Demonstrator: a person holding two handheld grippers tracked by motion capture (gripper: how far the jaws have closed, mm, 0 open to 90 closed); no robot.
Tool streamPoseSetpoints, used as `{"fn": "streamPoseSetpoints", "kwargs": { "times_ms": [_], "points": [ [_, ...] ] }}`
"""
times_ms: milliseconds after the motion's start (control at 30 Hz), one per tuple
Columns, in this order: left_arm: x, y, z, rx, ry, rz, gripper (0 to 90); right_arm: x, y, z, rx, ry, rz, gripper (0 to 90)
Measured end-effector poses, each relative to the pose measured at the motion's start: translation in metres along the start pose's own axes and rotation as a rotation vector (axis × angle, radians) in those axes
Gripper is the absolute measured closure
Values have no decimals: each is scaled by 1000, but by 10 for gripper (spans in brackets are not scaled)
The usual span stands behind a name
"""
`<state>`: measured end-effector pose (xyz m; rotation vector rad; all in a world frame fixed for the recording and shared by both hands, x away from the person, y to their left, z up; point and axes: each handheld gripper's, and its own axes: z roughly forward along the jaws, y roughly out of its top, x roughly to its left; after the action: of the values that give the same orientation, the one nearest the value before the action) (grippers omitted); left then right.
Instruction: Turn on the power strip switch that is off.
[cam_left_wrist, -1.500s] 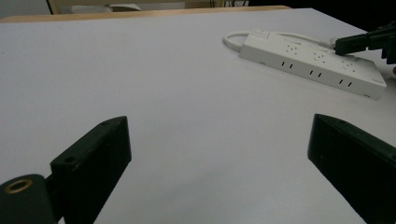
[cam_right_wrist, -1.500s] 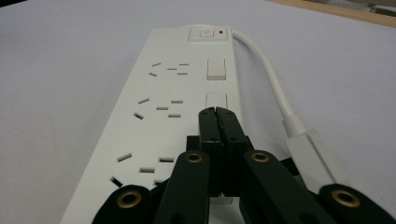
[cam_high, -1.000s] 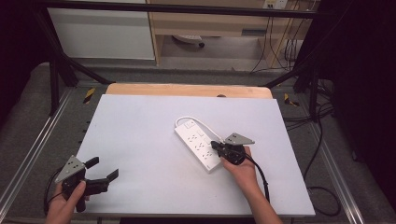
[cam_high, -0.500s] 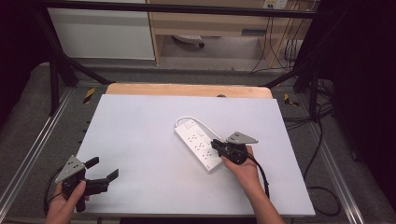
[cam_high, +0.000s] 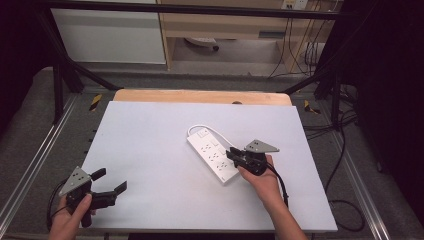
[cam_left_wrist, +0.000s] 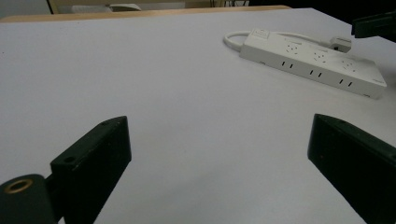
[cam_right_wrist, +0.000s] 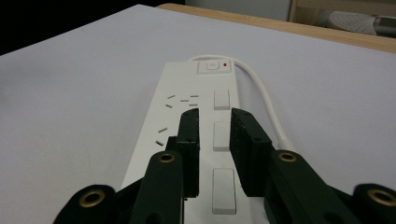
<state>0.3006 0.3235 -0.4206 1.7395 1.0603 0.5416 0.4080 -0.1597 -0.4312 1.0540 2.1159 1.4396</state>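
Note:
A white power strip (cam_high: 212, 152) lies at an angle on the table's right half, with its cord (cam_high: 200, 129) looping round its far end. It also shows in the left gripper view (cam_left_wrist: 313, 63) and the right gripper view (cam_right_wrist: 187, 93). My right gripper (cam_high: 231, 154) hovers just over the strip's near end. Its jaws (cam_right_wrist: 214, 114) have just been opening and stand a little apart over the row of rocker switches, with nothing gripped between them. My left gripper (cam_high: 111, 180) rests near the front left corner, wide open and empty (cam_left_wrist: 215, 135).
The white tabletop (cam_high: 150, 130) sits on a wooden board (cam_high: 200, 96) and a metal frame. A white plug (cam_left_wrist: 343, 43) lies beside the strip's far side. Black cables hang off the right edge (cam_high: 345, 165).
The right gripper's jaws have parted slightly above the power strip, and the hand has barely shifted. The left hand and the strip have stayed put.

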Motion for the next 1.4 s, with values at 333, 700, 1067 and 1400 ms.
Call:
{"fn": "streamPoseSetpoints", "kwargs": {
  "times_ms": [333, 700, 1067, 1400],
  "points": [
    [0, 0, 0, 1, 1, 0, 62, -1, 3, -7, -12, 8, 9, 670],
    [0, 0, 0, 2, 0, 0, 62, -2, 9, -12, -23, 11, 45, 457],
    [-1, 0, 1, 2, -1, 0, 62, 0, 21, -28, -58, -22, 59, 77],
    [-1, 0, 1, 4, -1, 0, 62, -6, 18, -64, -115, -58, 29, 32]
  ]
}}
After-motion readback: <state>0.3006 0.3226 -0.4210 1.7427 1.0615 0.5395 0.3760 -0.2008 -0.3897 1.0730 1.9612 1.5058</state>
